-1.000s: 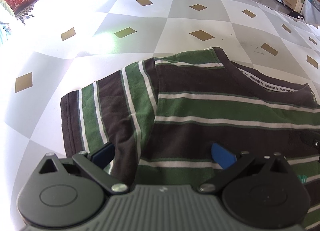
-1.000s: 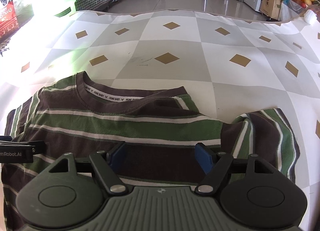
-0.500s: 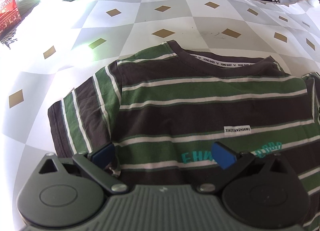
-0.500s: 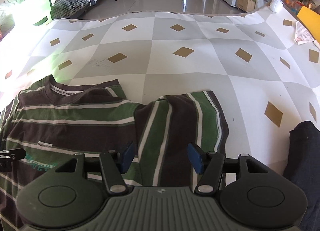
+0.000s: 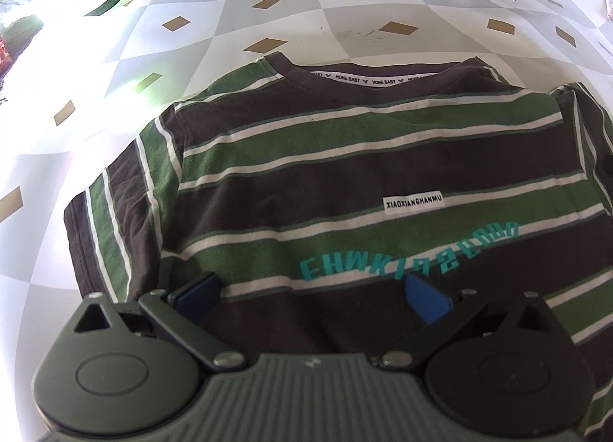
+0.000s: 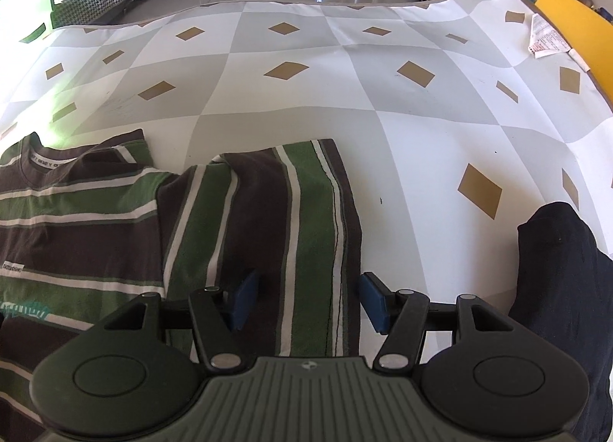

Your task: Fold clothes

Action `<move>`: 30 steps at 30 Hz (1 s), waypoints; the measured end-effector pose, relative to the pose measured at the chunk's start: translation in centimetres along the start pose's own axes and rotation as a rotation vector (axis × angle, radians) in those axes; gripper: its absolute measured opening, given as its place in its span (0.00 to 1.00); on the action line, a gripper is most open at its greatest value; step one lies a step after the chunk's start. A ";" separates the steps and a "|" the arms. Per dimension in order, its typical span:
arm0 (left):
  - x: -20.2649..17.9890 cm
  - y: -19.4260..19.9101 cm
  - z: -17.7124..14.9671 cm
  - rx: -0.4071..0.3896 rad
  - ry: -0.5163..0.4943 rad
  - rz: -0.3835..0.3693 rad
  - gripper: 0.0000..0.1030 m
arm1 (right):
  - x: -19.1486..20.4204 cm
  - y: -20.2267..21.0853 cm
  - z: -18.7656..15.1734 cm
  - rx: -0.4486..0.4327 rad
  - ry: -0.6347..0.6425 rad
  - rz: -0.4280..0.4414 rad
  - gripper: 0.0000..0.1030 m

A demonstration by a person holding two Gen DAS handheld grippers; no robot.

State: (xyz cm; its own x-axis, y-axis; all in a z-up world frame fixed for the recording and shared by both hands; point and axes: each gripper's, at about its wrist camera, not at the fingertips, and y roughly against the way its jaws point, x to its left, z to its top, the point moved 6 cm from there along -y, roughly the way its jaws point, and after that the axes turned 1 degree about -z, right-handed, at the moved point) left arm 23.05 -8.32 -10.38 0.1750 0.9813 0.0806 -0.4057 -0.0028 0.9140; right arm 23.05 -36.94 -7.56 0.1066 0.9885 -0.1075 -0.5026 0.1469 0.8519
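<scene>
The striped T-shirt (image 5: 345,174) lay face up and flat on the checked tablecloth (image 5: 345,13), filling the middle of the left wrist view, collar toward the top of the frame, teal lettering across the chest in the lower right. No fold showed anywhere: both sleeves were out to the sides, the body at full width. So the task looked barely begun, with the shirt only spread out and every fold ahead.

Left gripper (image 5: 312,288) hung over the lower chest at the bottom of the frame, its blue pads (image 5: 425,302) standing wide apart with only flat cloth seen between them, nothing pinched.

Over in the right wrist view, the shirt's sleeve (image 6: 283,227) ran up the centre of the frame, its cuff edge toward the top, the collar off at the left edge. Right gripper (image 6: 306,302) sat at the bottom centre, jaws parted about halfway, one pad over the sleeve's dark stripe and the other out over bare tablecloth just past the sleeve's edge. The pads straddled that edge without pressing it, so no grip yet. A dark garment (image 6: 563,288) lay at the right edge, apart from the shirt.

My read: the sleeve was the likely first fold, to go in over the body, then the other sleeve, then the halving
</scene>
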 end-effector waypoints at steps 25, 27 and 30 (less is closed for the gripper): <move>1.3 0.2 -0.7 0.003 0.061 -0.030 1.00 | -4.2 5.6 -0.5 0.006 -0.106 0.037 0.56; 1.3 0.3 -0.7 0.003 0.062 -0.030 1.00 | -4.5 4.7 0.6 -0.004 -0.148 0.055 0.56; 1.3 0.3 -0.7 0.002 0.063 -0.033 1.00 | -4.2 3.6 2.1 -0.030 -0.150 0.070 0.56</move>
State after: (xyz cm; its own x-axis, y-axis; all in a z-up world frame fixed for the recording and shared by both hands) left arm 22.54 -6.89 -10.33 0.1318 0.9910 0.0251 -0.3985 0.0298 0.9167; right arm 22.55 -40.68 -2.98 0.1966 0.9800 0.0311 -0.5384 0.0814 0.8388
